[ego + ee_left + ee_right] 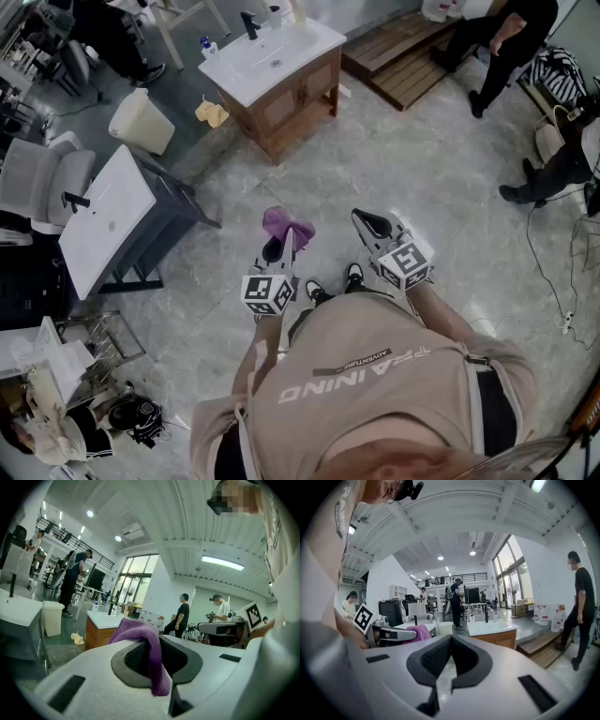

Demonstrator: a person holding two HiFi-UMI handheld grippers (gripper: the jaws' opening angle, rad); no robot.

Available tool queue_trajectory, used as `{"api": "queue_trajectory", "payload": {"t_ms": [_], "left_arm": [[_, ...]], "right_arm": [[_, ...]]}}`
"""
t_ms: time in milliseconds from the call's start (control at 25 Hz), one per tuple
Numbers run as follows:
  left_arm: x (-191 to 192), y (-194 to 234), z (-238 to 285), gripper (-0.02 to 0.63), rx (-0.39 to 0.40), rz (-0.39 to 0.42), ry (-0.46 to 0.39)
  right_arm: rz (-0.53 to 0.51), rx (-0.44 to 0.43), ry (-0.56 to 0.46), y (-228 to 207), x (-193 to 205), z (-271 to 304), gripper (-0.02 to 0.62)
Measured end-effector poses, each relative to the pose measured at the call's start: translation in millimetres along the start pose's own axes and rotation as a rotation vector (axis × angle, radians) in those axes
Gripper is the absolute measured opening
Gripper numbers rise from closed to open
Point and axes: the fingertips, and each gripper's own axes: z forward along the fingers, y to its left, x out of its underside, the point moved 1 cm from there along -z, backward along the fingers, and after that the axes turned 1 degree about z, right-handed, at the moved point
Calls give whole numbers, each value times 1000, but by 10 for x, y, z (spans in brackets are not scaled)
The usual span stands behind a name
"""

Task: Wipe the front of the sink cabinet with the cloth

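At lower centre of the head view, the left gripper (278,246) and the right gripper (371,223) reach out side by side above the marble floor (412,178), both pointing toward the top of the frame. The left gripper's jaws are clamped on a purple cloth (287,227). In the left gripper view the cloth (149,653) is pinched between the dark pads, bunched above them and hanging down over their front. In the right gripper view the right gripper (449,641) has its jaws drawn together at the tips with nothing between them, and only floor shows through the slit lower down.

The wooden sink cabinet (298,94), with a white basin on top, stands at upper centre of the head view, well apart from both grippers and the cloth. A yellow rag (212,113) lies on the floor just left of it, and a white bin (141,120) stands further left. A grey cabinet (103,220) stands at the left side of the frame.
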Motion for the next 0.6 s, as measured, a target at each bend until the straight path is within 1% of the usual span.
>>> {"api": "queue_trajectory", "payload": {"t_ms": [120, 280, 440, 600], "left_arm": [[-35, -8, -22, 37, -2, 9, -16], [-37, -19, -43, 37, -6, 17, -10], [-24, 8, -108, 37, -22, -6, -15], [18, 173, -206, 37, -27, -22, 8]], "right_arm": [[-1, 7, 4, -6, 34, -37, 11], [16, 13, -4, 7, 18, -46, 11], [18, 17, 3, 12, 59, 2, 11], [46, 45, 7, 36, 70, 86, 11]]}}
